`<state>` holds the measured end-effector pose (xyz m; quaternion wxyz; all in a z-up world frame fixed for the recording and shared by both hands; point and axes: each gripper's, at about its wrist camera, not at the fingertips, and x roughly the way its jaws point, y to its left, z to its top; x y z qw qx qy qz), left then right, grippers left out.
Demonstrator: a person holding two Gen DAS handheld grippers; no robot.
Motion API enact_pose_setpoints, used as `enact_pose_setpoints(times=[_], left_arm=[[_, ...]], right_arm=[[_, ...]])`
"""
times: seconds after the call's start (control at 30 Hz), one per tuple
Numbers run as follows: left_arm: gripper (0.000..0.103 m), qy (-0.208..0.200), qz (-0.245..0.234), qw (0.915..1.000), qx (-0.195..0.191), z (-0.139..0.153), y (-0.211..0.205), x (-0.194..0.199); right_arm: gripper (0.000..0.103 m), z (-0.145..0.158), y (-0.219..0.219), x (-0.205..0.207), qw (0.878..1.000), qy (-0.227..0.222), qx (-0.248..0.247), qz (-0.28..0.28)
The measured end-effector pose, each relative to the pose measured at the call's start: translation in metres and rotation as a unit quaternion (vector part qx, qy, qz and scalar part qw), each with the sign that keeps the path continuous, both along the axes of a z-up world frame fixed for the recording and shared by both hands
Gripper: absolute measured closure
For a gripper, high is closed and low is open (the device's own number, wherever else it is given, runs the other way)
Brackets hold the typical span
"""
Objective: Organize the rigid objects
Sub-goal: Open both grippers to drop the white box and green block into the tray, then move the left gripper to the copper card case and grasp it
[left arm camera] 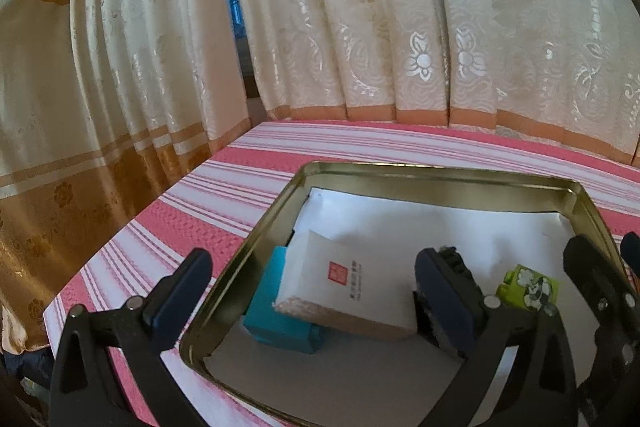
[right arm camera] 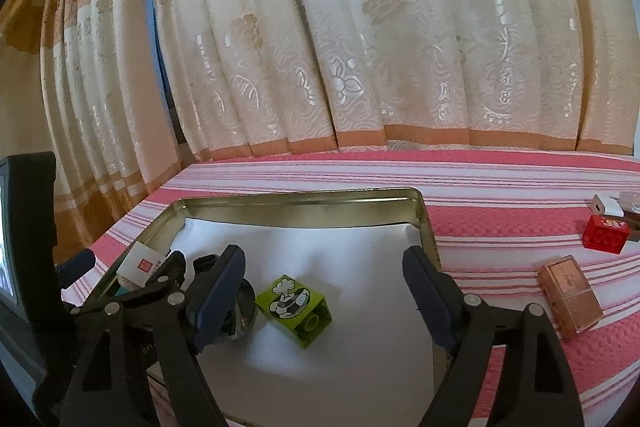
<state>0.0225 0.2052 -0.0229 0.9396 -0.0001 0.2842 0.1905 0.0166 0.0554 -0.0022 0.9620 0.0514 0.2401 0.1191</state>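
Hand-held gripper (right arm camera: 324, 287): open | tin (right arm camera: 426, 227): 1 green block (right arm camera: 296, 307), 2 boxes (left arm camera: 344, 287)

Both rigs look alike: the left gripper (left arm camera: 316, 291) and right gripper (right arm camera: 324, 291) each carry matte black angular linkage arms studded with round silver pivot screws, tipped by dark navy blue padded fingers (right arm camera: 218, 291), glossy along their rounded outer edges.
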Motion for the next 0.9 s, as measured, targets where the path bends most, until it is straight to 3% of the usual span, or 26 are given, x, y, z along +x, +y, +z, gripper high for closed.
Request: enact_pose_setpoints(times=[0.4, 0.9], left_arm=[[0.0, -0.021, 0.01, 0.9997, -0.004, 0.005, -0.011, -0.014], [0.0, -0.046, -0.023, 0.9984, -0.022, 0.011, -0.048, -0.028]], right_arm=[[0.02, 0.003, -0.023, -0.009, 0.999, -0.02, 0.007, -0.033], [0.02, 0.003, -0.072, -0.013, 0.997, -0.016, 0.015, -0.078]])
